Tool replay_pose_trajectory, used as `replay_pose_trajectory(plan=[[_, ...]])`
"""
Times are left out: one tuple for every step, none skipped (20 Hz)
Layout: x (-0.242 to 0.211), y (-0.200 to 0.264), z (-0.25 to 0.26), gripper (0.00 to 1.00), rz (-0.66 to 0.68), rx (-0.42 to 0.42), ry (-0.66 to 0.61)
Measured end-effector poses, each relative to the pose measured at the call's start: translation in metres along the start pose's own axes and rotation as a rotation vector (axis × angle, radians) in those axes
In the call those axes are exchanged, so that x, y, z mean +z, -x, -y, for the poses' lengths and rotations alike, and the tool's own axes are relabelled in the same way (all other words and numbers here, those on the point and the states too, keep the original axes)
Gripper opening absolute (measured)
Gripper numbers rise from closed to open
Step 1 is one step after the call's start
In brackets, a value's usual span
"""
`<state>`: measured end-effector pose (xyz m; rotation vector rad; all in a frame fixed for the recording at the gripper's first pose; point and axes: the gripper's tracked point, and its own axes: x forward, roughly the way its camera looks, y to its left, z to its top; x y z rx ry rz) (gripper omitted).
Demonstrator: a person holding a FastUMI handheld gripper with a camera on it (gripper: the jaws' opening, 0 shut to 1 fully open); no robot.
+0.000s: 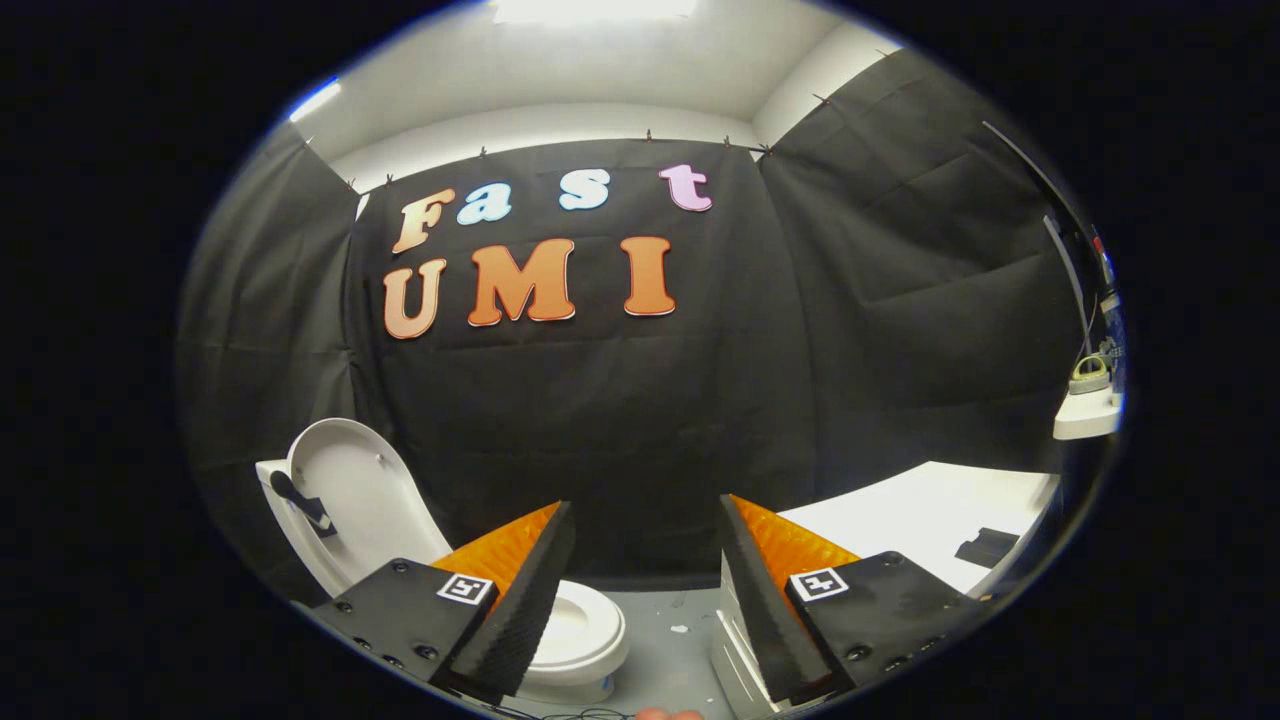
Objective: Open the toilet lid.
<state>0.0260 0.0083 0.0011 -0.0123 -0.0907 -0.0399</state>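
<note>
Lid [350, 490] up, job looks done
I hold the gripper [648, 560] open and empty, right of the toilet [585, 630]; next I'd just back away

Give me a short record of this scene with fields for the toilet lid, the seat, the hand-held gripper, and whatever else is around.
toilet lid: raised, leaning back, already open
toilet seat: down, bowl partly hidden behind one finger
hand-held gripper: open, fingers apart, holding nothing, clear of the toilet
white table: beyond the other finger, a small dark object lying on it
floor: grey, seen between the fingers
</note>
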Motion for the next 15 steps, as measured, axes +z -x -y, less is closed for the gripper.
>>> replay_pose_trajectory(plan=[[0.001,0.005,-0.003,0.92,0.0,0.005,0.008],[0.001,0.011,-0.005,0.92,-0.002,0.01,0.014],[0.002,0.018,-0.007,0.92,-0.005,0.012,0.013],[0.004,0.022,-0.008,0.92,-0.006,0.021,0.013],[0.005,0.026,-0.01,0.92,-0.002,0.025,0.01],[0.005,0.027,-0.01,0.92,-0.005,0.028,0.006],[0.003,0.028,-0.009,0.92,-0.013,0.027,0.003],[0.0,0.027,-0.009,0.92,-0.02,0.028,0.002],[-0.001,0.027,-0.009,0.92,-0.022,0.03,0.001],[0.0,0.027,-0.01,0.92,-0.02,0.031,0.004],[-0.001,0.026,-0.009,0.92,-0.022,0.031,0.007],[-0.002,0.026,-0.01,0.92,-0.023,0.033,0.013],[-0.002,0.025,-0.01,0.93,-0.019,0.033,0.017],[0.0,0.026,-0.011,0.93,-0.016,0.034,0.021],[0.0,0.026,-0.011,0.93,-0.015,0.036,0.021]])
